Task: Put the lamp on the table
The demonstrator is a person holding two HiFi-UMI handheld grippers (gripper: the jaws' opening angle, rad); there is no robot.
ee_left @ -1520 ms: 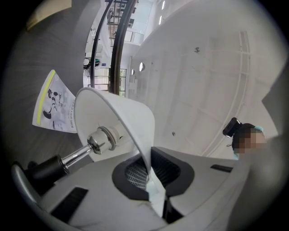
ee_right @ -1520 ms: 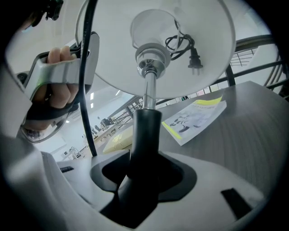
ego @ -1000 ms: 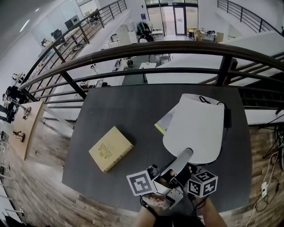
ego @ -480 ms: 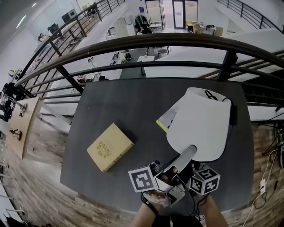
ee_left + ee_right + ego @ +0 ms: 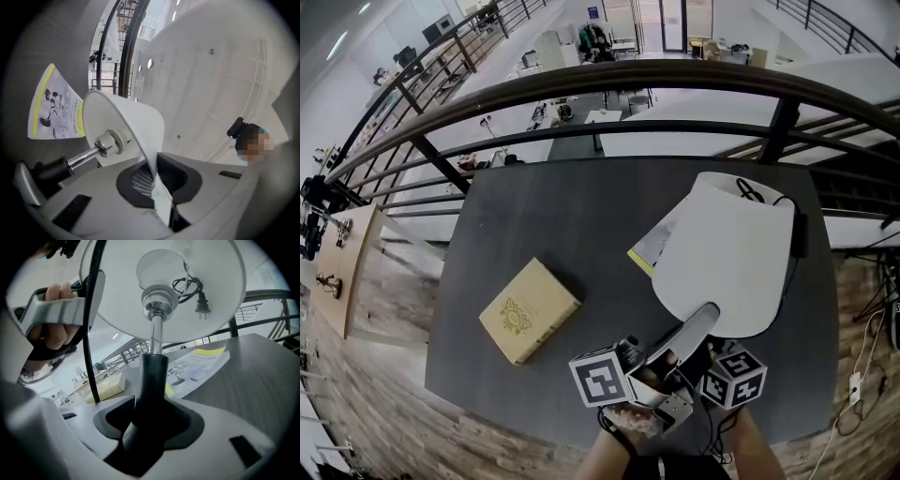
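Base of lamp (image 5: 717, 281) hidden in head view, booklet (image 5: 649, 248) half covered by shade (image 5: 741, 225), stem (image 5: 151, 380) leaning away toward railing (image 5: 581, 89), over right side of table (image 5: 553, 216), left gripper (image 5: 157, 185) pinching shade rim, right gripper (image 5: 147, 423) clamped on stem.

I count one white-shaded lamp with a chrome-and-black stem (image 5: 722, 253), and on it one black power cord with a plug (image 5: 199, 303). One tan hardcover book with a gold emblem (image 5: 529, 310). One yellow-edged printed booklet (image 5: 652, 248). One dark grey surface (image 5: 562, 216). Two grippers: left gripper (image 5: 157, 187), right gripper (image 5: 150, 413). Two black-and-white marker cubes (image 5: 600, 380), one per gripper. One dark metal railing (image 5: 581, 89).
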